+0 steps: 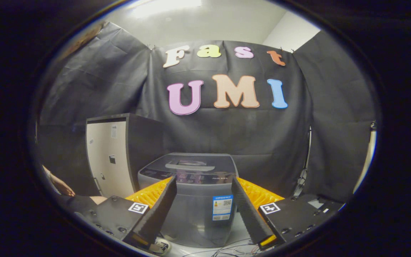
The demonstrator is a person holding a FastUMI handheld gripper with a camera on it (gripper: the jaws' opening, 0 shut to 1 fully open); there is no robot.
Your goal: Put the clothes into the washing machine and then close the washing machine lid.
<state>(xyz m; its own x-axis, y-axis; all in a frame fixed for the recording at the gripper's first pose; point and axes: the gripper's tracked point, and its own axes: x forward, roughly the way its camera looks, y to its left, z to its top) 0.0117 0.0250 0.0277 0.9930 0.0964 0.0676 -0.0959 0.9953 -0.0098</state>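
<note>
the gripper (203, 185) is wide open and holds nothing, its fingers framing the washer (191, 200) ahead. the lid (191, 165) looks shut. no clothes visible, so whether loading is done or not begun is unclear.

The claw (203, 182) is held level, pointing straight forward, with its two fingers (157, 210) spread wide apart and nothing between them. Neither finger touches anything; their tips hang free in the air. Each finger slants inward from its broad mount toward a narrow tip, the pair forming an open V. Off to the left, low beside the claw's body, a person's hand (61, 185) shows, resting loosely with the fingers relaxed.
</note>
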